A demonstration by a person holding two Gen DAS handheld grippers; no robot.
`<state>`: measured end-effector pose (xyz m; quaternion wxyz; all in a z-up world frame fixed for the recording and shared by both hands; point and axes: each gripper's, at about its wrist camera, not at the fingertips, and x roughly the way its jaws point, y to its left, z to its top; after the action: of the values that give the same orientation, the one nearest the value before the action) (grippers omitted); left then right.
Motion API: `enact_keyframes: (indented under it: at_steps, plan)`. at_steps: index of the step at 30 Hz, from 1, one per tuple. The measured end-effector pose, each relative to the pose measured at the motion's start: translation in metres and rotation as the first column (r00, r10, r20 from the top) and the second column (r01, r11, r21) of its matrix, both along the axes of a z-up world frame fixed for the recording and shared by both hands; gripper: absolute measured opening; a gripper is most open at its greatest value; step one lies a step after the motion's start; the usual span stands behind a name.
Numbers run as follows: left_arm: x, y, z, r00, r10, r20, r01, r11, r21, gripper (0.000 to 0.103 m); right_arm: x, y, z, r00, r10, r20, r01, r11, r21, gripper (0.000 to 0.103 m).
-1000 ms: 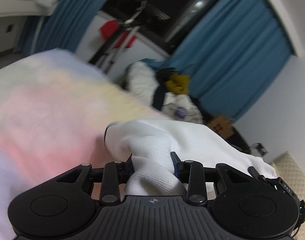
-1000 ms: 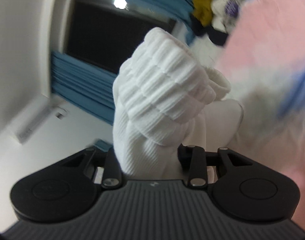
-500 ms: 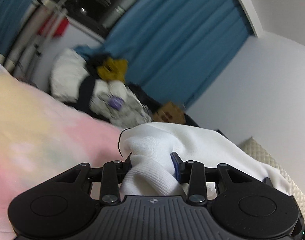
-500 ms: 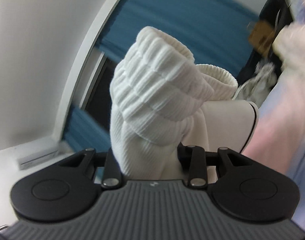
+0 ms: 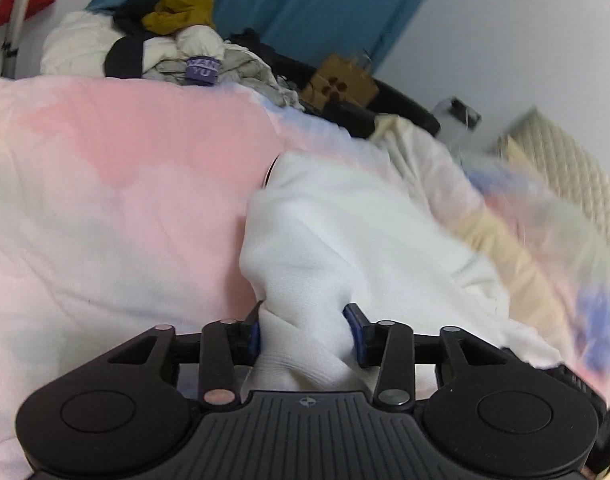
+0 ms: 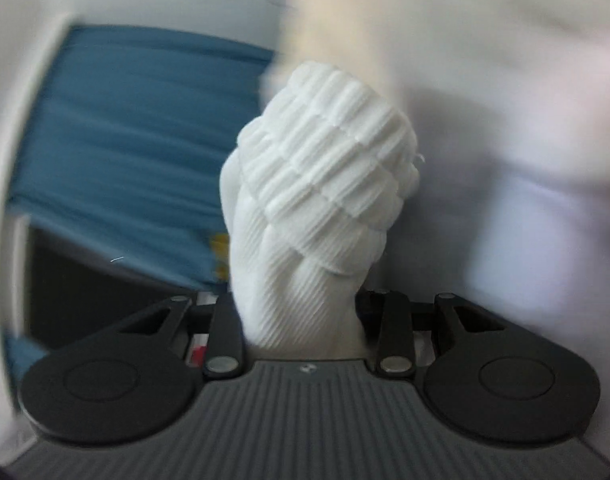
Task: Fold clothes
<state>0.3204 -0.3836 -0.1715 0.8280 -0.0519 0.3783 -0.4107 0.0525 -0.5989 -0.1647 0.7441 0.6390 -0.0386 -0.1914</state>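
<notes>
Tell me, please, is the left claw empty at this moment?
No, the left claw is shut on a bunch of the white garment.

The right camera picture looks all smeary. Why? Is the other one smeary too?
Right wrist view: the blue curtain and wall streak with motion blur, yet the ribbed white cuff in the right claw stays sharp. Left wrist view: mostly clear, smeared only along the bedspread's right edge; the fisheye lens bends the edges.

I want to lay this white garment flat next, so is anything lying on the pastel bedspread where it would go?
Nothing visible on the pink-and-pastel bedspread beside the white knit garment. The heap of clothes lies beyond the bedspread's far edge. The right view is too blurred to judge.
</notes>
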Motion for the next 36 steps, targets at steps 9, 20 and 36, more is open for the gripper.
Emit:
enact_keyframes:
  at_steps: [9,20,36]
  plan:
    - [-0.049,0.026,0.042,0.997,-0.006,0.072,0.000,0.997,0.076,0.049,-0.008,-0.001,0.007,0.999,0.023,-0.038,-0.020,0.996,0.088,0.045]
    - [-0.137,0.106,0.161,0.969,-0.036,0.244,0.016,0.996,0.082,0.065,-0.065,0.055,0.105,0.942,-0.033,-0.334,-0.013,0.991,-0.137,0.059]
    - [-0.273,0.214,0.245,0.909,-0.043,0.415,0.007,0.996,0.089,0.097,-0.122,0.215,0.282,0.858,-0.089,-0.506,-0.301,0.712,-0.635,0.060]
